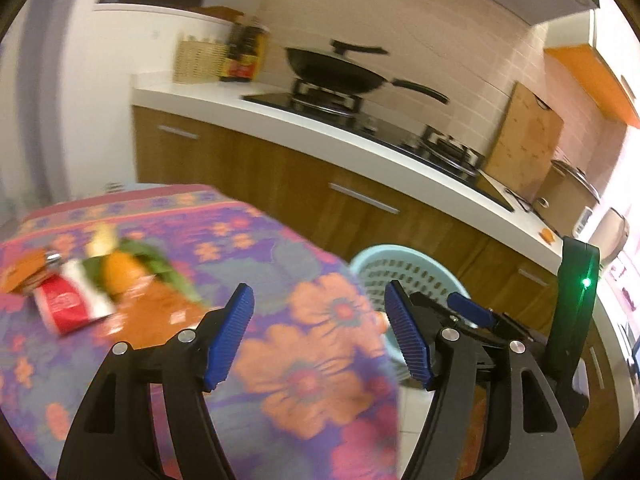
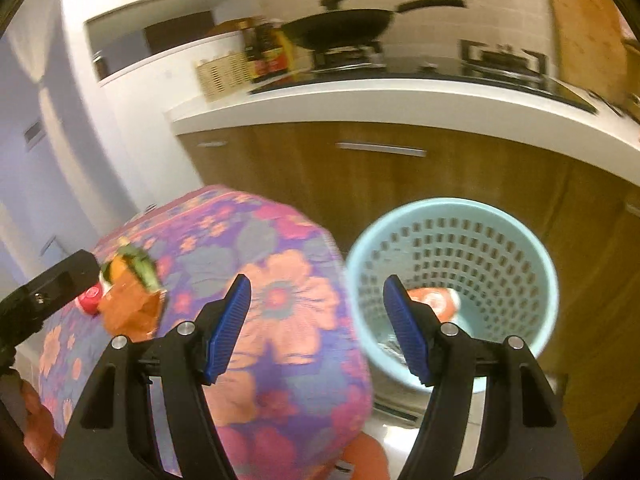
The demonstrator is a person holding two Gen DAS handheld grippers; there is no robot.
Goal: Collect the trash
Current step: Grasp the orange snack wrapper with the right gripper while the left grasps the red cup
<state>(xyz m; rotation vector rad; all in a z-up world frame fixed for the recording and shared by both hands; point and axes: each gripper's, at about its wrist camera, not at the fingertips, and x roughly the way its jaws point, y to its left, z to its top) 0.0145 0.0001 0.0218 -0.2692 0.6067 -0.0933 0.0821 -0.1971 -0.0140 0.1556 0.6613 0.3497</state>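
Floral tablecloth [image 1: 320,320] w/ trash pile [image 1: 92,280] at far left: red can, wrappers, prob. light and crinkly, so pinch edges. Basket [image 2: 452,216] beside table. Left gripper [image 1: 318,336] and right gripper [image 2: 316,328] both spread, empty.

The light-blue slotted basket [image 2: 452,248] stood upright on the floor just beside the table, an orange can [image 2: 434,300] lying on its side at the bottom. On the table lay a red can [image 1: 66,304], tipped over, touching orange and green wrappers [image 1: 132,270].
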